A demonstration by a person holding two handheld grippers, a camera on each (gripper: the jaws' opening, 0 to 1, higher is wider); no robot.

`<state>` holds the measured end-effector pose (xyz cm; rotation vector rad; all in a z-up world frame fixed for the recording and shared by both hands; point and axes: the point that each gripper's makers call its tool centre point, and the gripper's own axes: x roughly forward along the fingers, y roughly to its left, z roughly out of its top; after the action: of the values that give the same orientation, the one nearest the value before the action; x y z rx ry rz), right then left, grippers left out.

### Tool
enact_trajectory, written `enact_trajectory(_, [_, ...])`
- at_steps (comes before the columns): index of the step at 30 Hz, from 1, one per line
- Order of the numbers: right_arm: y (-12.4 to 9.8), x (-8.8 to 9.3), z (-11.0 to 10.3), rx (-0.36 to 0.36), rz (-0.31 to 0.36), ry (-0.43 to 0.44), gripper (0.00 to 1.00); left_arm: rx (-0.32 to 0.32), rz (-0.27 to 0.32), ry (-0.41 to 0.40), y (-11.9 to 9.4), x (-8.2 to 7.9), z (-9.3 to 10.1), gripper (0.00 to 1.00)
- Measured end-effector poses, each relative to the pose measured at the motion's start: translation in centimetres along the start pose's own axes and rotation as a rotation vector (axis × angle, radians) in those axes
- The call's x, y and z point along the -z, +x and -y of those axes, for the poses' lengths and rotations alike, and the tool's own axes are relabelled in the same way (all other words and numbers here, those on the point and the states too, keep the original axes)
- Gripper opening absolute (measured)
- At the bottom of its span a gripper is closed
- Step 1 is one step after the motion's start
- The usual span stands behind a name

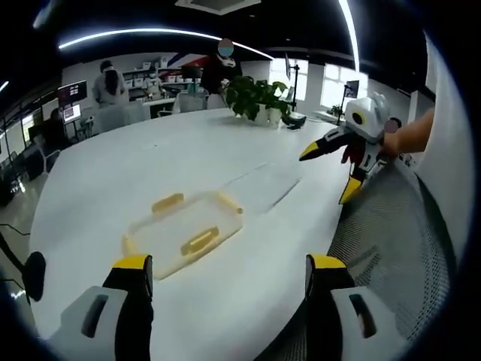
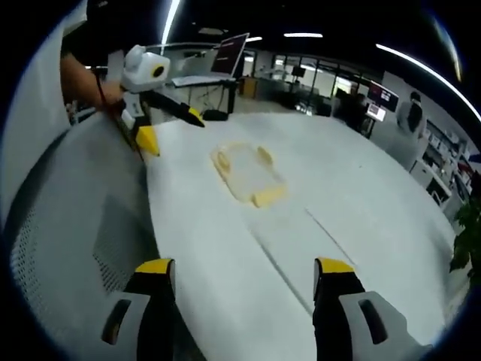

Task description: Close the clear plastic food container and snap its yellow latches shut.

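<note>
A flat clear container (image 1: 184, 233) with rounded yellow latches (image 1: 199, 241) lies on the smooth white table (image 1: 150, 162). Left gripper (image 1: 229, 274) and right gripper (image 2: 244, 278) hover spread wide, empty, beside a mesh chair (image 2: 68, 226).

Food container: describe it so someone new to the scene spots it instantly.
On the big white table, near the edge closest to both grippers, lies a flat clear plastic food container. Its yellow latches set it apart; the potted plant stands far across the table.
</note>
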<state>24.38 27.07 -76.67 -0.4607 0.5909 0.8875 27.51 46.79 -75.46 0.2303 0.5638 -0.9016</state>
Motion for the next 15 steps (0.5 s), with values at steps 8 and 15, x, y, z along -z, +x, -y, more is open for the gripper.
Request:
enact_trajectory(8, [0.8,-0.9,0.3,-0.028,-0.013,-0.041,0.71,0.004,-0.014,0.031,-0.1,0.0,-1.3,0.83])
enact_trajectory(15, [1.5,-1.4,0.3,-0.045,-0.02,-0.067,0.69,0.02,-0.026,0.061,0.0,0.0,-2.0,0.83])
